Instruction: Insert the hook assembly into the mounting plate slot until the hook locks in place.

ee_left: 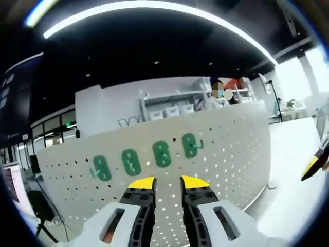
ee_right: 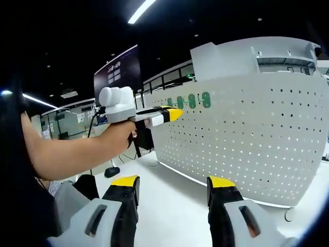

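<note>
A white pegboard (ee_left: 226,149) stands upright on a white table (ee_left: 293,170) and is the biggest thing here; it serves as the mounting plate, its rows of small holes facing both cameras so the slots can be reached head-on. In the right gripper view the same pegboard (ee_right: 241,144) curves away to the right, with the table (ee_right: 169,206) spreading out below it. Four green hooks (ee_left: 146,158) sit in a row across the upper part of the board, and they look already seated flat against it; the rightmost green hook (ee_left: 190,145) shows a small prong sticking out to the side. From the right gripper view the row reads as small green ovals (ee_right: 187,101) high on the board. The left gripper (ee_left: 167,183) points straight at the board just under that row, jaws a modest gap apart and nothing between the yellow tips, which I take as lined up to press or check a hook rather than carry one. In the right gripper view that left gripper (ee_right: 172,114) is held out level by a bare forearm (ee_right: 77,152), tips aimed at the board. The right gripper (ee_right: 172,182) hangs back over the table, jaws wide apart and empty. A dark screen (ee_right: 117,72) behind carries writing too small to read; no other label is legible.
</note>
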